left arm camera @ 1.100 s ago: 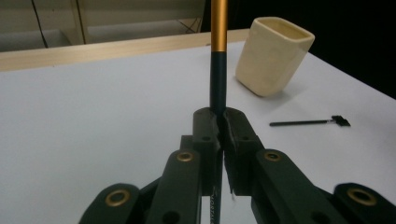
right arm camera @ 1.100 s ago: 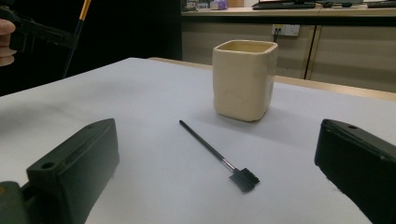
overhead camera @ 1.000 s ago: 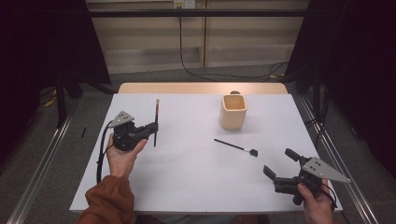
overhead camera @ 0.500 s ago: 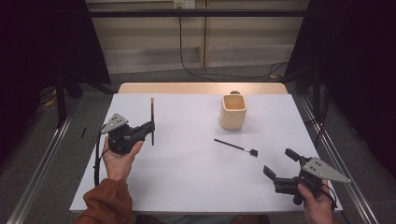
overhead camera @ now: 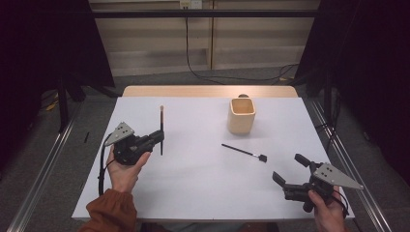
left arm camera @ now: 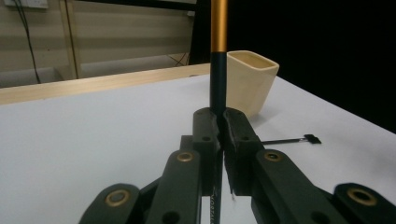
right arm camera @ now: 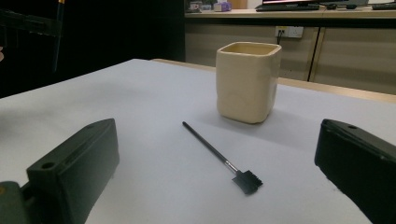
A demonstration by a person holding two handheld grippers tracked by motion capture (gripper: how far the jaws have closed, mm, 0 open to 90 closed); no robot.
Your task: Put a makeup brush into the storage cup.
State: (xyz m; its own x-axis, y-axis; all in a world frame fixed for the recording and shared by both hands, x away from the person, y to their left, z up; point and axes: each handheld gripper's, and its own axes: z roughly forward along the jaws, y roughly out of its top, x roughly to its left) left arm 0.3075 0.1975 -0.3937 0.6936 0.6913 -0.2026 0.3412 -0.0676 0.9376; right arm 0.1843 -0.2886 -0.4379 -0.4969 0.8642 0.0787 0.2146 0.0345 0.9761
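My left gripper is shut on a long black brush with a gold band, which stands upright above the left part of the white table; its handle rises between the closed jaws. A cream square cup stands at the back, right of centre, also seen as the cup ahead of my right gripper. A small flat black brush lies on the table before the cup, the same brush between my right jaws' line of sight. My right gripper is open near the front right corner.
The white table top has a wooden strip along its far edge. Metal rails run along the floor on both sides. Cables hang over the wall behind. Dark curtains flank the table.
My left gripper has drawn back toward the left front with the long brush, which now stands more upright. The right gripper has stayed put.
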